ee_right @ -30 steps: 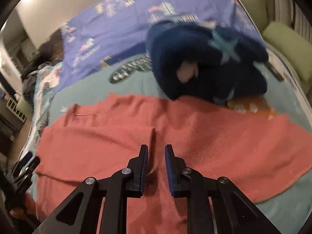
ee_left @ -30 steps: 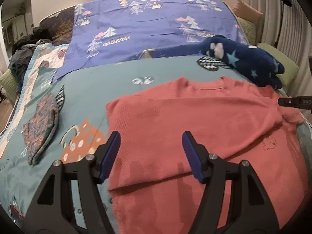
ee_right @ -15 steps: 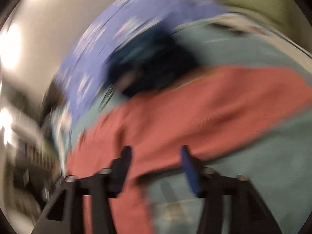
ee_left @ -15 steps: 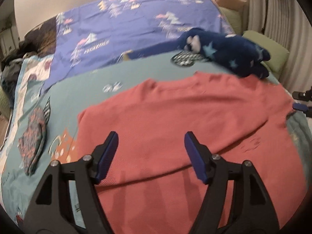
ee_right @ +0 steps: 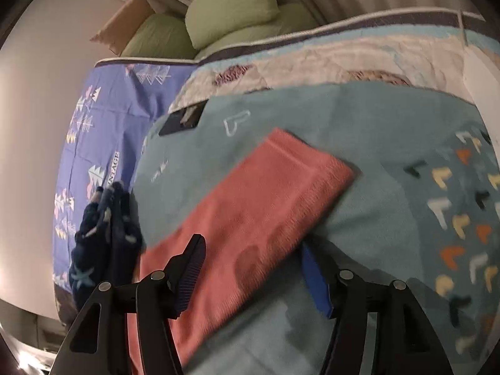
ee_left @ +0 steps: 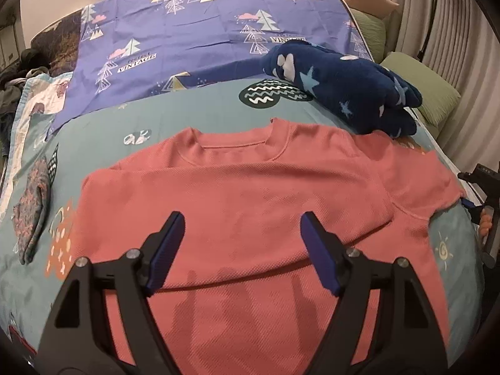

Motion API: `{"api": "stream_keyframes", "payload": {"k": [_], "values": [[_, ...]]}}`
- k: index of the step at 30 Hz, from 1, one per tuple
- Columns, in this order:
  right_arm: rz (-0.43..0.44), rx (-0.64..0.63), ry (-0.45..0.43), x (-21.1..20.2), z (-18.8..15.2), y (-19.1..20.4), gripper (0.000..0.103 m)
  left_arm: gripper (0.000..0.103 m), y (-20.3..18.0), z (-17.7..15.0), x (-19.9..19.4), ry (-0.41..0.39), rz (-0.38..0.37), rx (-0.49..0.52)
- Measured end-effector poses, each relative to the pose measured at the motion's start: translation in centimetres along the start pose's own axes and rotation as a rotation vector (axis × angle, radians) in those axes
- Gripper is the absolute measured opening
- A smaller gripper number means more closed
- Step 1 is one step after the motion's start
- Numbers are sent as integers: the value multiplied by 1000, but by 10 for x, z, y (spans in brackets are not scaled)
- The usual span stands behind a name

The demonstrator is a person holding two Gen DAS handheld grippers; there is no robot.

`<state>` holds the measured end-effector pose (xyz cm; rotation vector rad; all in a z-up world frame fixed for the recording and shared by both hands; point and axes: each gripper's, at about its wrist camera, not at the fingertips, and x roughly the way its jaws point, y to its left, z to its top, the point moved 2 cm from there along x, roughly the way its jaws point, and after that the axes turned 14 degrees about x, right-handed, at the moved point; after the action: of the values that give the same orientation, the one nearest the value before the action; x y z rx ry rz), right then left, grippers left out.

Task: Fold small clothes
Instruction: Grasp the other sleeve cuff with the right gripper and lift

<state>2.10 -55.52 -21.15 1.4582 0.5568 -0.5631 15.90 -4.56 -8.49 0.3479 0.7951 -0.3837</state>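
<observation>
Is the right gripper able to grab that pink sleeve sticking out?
Probably yes. The right gripper is open, and the sleeve of the pink shirt lies flat on the teal blanket just ahead of its fingers, with nothing on top. The navy fleece sits off to one side.

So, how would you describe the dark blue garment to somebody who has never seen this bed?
Start at the purple sheet printed with trees at the far end of the bed. At its near right corner, a bundled navy fleece lies beyond the red shirt. White and pale blue stars mark it, and it is piled up, not flat.
</observation>
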Motion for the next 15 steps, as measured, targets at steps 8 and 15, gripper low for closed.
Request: {"api": "stream_keyframes", "payload": {"k": [8,15], "values": [[73,-106,-26,-1,-7,30,4,77,3,-1,13,16,16,0],[222,-467,-79,-51,-89,124,4,77,15,-7,14,18,27,-21]]}}
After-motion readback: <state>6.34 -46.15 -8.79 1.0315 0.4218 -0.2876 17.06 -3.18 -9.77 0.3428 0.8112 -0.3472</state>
